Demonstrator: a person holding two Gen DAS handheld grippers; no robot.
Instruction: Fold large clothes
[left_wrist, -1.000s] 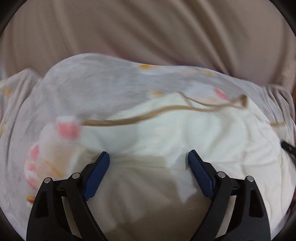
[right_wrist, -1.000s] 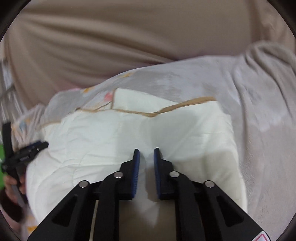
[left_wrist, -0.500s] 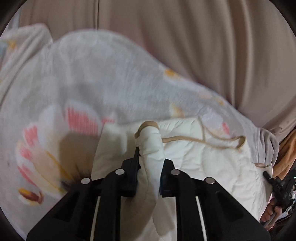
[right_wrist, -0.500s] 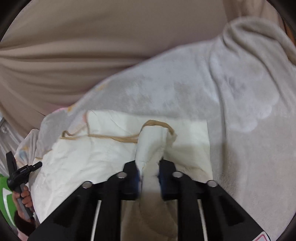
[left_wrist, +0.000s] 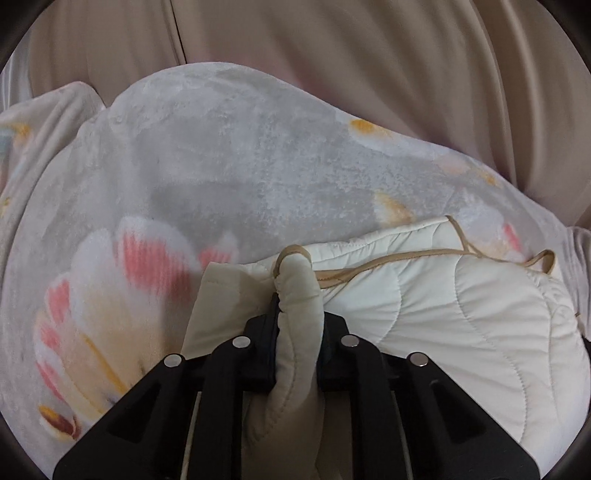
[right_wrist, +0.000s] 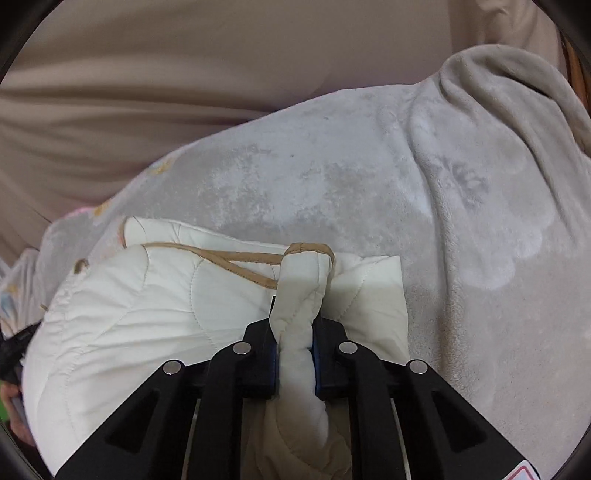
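A cream quilted garment (left_wrist: 461, 314) with tan trim lies bunched on a grey flowered blanket (left_wrist: 221, 166). My left gripper (left_wrist: 297, 295) is shut on a pinched fold of its trimmed edge, and the fold stands up between the black fingers. In the right wrist view the same garment (right_wrist: 147, 314) spreads to the left. My right gripper (right_wrist: 295, 306) is shut on another raised fold of the edge, near the garment's right corner. Fabric hangs down behind both sets of jaws and hides the pads.
The blanket (right_wrist: 406, 184) covers the whole surface and bunches into a thick ridge (right_wrist: 498, 110) at the right. Beige curtain folds (left_wrist: 332, 55) hang behind it. A hand (right_wrist: 11, 391) and a black part show at the left edge of the right wrist view.
The left gripper, open over the garment a second ago, has shut on a fold of it. The right gripper now also shows a fold between its jaws. More bare blanket now shows beyond the garment.
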